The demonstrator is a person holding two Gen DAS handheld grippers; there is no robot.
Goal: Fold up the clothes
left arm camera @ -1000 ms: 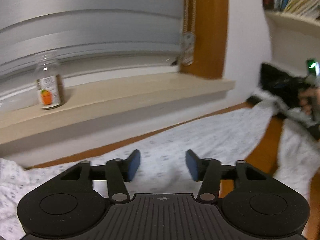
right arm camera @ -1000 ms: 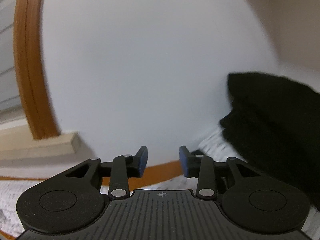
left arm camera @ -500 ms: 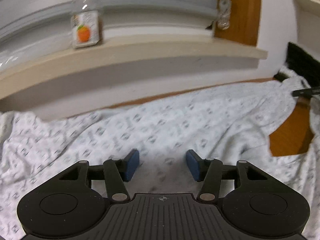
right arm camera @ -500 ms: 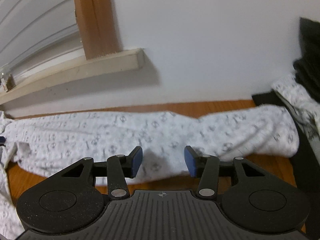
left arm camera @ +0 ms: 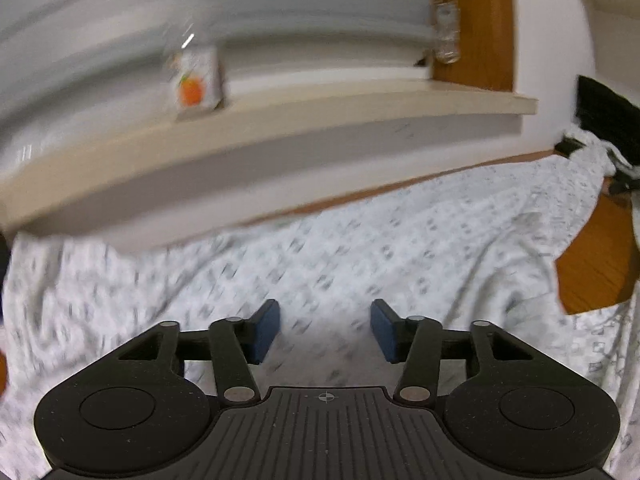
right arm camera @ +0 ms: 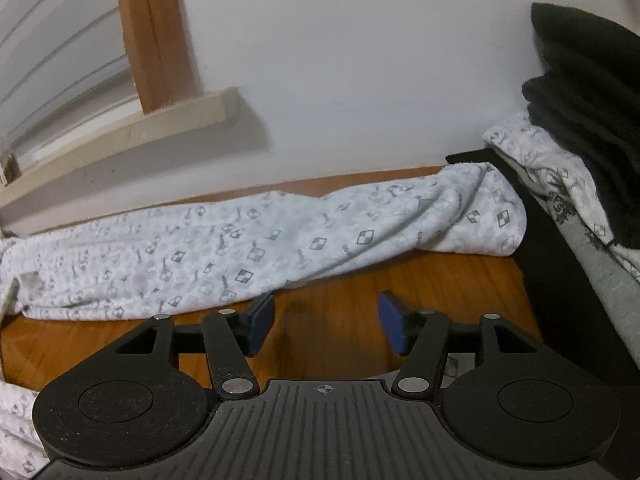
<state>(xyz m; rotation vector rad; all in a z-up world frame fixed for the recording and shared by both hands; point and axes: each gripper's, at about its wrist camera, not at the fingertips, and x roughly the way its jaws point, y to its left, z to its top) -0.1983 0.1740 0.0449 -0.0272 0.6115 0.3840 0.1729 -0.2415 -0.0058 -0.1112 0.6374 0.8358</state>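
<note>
Left wrist view: the left gripper [left arm camera: 325, 330] is seen with its blue pads [left arm camera: 263, 332] spread wide apart and nothing held between them, poised over the white patterned garment [left arm camera: 360, 256]. The garment is spread across the wooden table [left arm camera: 592, 268], reaching back close to the wall under the window sill [left arm camera: 280, 124]. A small bottle with an orange label [left arm camera: 194, 82] is seen standing on that sill, heavily blurred. At the far right edge, a dark pile of clothes [left arm camera: 608, 120] is made out beyond the garment's far end.

Right wrist view now: the right gripper [right arm camera: 326, 330] is likewise held open, blue fingertips [right arm camera: 394, 330] parted and empty, over bare wooden table [right arm camera: 400, 280]. A long sleeve of the white patterned garment [right arm camera: 260, 248] is laid across the table just beyond the fingers, running from the left edge to the right, where its end rests beside a black stack of clothes [right arm camera: 592, 100]. More patterned fabric [right arm camera: 560, 184] is tucked under that black stack. Whether the left finger touches the sleeve's near edge cannot be told. A corner of patterned cloth [right arm camera: 16, 432] is seen at the lower left.
</note>
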